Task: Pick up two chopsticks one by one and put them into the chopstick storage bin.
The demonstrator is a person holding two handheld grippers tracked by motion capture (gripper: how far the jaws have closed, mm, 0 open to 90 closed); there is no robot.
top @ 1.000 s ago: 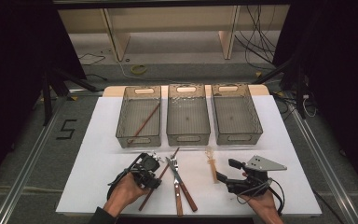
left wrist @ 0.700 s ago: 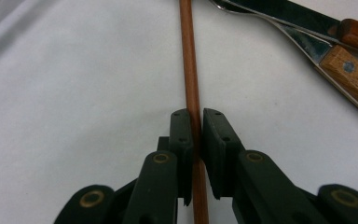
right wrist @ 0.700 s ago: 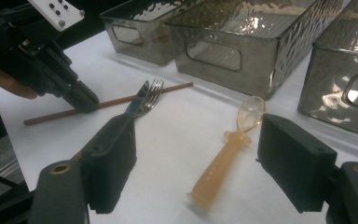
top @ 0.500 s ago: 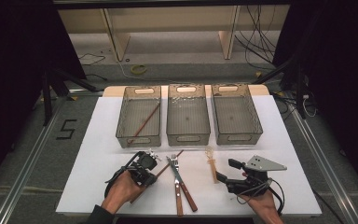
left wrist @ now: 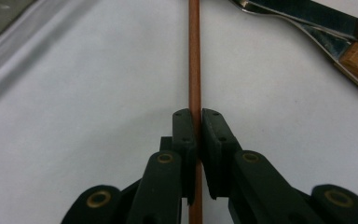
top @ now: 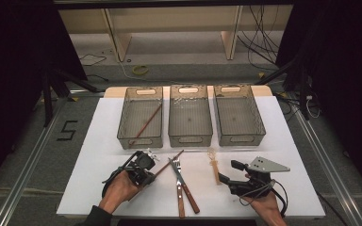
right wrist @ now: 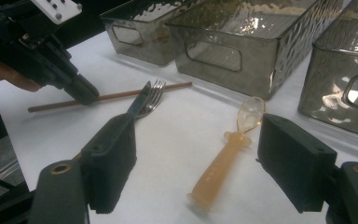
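- Left black two-jaw gripper (top: 147, 173) has its jaws pressed tight on a thin brown wooden chopstick (left wrist: 194, 56), which lies flat on the white table (top: 99, 141) and runs straight away between the pads in the left gripper view.
- From above, that chopstick (top: 169, 162) slants from the left gripper up toward the middle smoky plastic bin (top: 190, 114), its far tip near the bin's front wall.
- Right black gripper (top: 233, 171) rests low over the table with its jaws spread wide and nothing between them.
- A translucent amber plastic spoon (right wrist: 227, 154) lies ahead of the right gripper's gap, bowl toward the bins.
- A steel fork (right wrist: 153, 100) and a wood-handled knife (top: 187, 188) lie crossed between the two grippers, just beside the chopstick.
- A second brown chopstick (top: 147, 123) lies diagonally inside the left bin (top: 141, 117).
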